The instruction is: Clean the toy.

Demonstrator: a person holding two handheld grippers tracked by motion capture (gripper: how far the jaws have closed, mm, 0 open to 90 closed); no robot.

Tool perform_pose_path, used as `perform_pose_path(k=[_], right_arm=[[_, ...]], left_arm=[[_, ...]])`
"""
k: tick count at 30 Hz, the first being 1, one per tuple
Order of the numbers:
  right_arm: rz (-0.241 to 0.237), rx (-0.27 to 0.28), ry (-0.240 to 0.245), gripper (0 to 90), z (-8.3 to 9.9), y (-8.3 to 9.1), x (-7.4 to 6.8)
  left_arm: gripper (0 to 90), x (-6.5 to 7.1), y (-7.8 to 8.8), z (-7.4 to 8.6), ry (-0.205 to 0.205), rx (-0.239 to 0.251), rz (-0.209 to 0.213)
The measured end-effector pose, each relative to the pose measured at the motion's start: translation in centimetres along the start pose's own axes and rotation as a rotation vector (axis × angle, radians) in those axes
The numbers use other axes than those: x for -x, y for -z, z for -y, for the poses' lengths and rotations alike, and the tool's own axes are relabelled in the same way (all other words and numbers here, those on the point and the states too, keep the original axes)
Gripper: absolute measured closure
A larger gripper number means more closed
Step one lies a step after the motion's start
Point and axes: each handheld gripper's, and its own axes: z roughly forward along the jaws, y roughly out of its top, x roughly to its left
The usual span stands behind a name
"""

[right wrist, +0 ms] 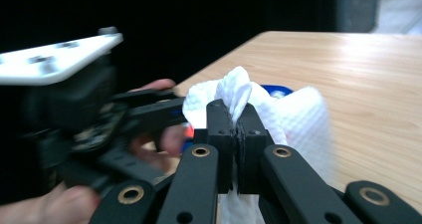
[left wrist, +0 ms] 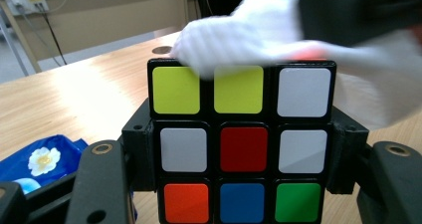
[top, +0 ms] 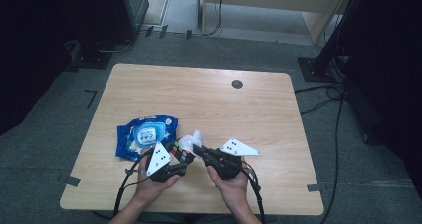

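1. At the near edge of a wooden table (top: 209,99), a person works with a gripper in each hand, forearms entering from the bottom of the high view.
2. The left gripper (top: 180,165) is clamped on a puzzle cube (left wrist: 241,142); in the left gripper view its black jaws press against the cube's two sides, at the middle layer.
3. The cube is held just above the table near the front edge, between the two hands, one face turned to the left gripper's camera: yellow, yellow, white on top; white, red, white across the middle; orange, blue, green below.
4. The right gripper (right wrist: 238,115) is closed tight on a white wipe (right wrist: 298,119), a fold of it pinched between the pads.
5. The wipe lies against the cube's top edge in the left gripper view, covering part of the upper row.
6. A blue packet of wet wipes (top: 144,136) lies flat on the table just beyond the left hand (top: 152,184).
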Motion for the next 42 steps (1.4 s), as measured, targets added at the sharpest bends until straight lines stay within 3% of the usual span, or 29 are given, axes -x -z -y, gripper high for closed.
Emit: perform_pose_path(k=[2, 5, 8, 15, 18, 20, 21, 24, 28, 34, 39, 42], right_arm=[[-0.015, -0.002, 0.024, 88.5, -0.1, -0.2, -0.7], [-0.038, -0.010, 0.014, 88.5, -0.2, -0.7, -1.0], [-0.015, -0.001, 0.000, 88.5, -0.3, -0.8, -0.5], [0.090, 0.008, -0.051, 88.6, 0.0, 0.0, 1.7], [0.075, 0.009, -0.027, 88.7, 0.0, 0.3, 1.3], [0.037, 0.015, -0.008, 88.6, 0.0, 0.2, 0.6], [0.005, 0.017, 0.015, 88.6, 0.0, 0.1, 0.1], [-0.026, 0.010, 0.044, 88.6, -0.2, -0.4, -1.0], [-0.001, 0.012, 0.023, 88.6, -0.3, -0.5, -0.4], [0.072, 0.022, -0.016, 88.7, -0.1, 0.3, 1.6], [0.043, 0.031, 0.012, 88.7, 0.0, 0.5, 1.1], [-0.009, 0.029, 0.048, 88.7, 0.0, 0.3, -0.1]], left_arm=[[34.4, 0.2, 0.0, 0.1, -0.015, -0.002, 0.012], [34.4, 1.3, -0.2, 0.2, -0.070, -0.002, 0.041], [34.4, 2.0, -0.4, 0.1, -0.103, -0.003, 0.069], [34.4, 0.7, 0.1, -0.2, -0.039, 0.015, 0.047], [34.4, 0.1, 0.1, -0.2, 0.000, 0.015, 0.035], [34.4, -0.1, 0.1, -0.1, 0.016, 0.009, 0.038], [34.4, 0.0, 0.1, -0.1, 0.008, 0.006, 0.040], [34.4, 0.9, -0.1, 0.0, -0.030, 0.003, 0.068], [34.4, 1.8, -0.2, -0.1, -0.060, 0.008, 0.085], [34.4, 0.5, 0.3, -0.3, -0.002, 0.028, 0.065], [34.4, 0.1, 0.2, -0.3, 0.044, 0.028, 0.071], [34.3, 0.4, 0.0, -0.2, 0.026, 0.014, 0.075]])
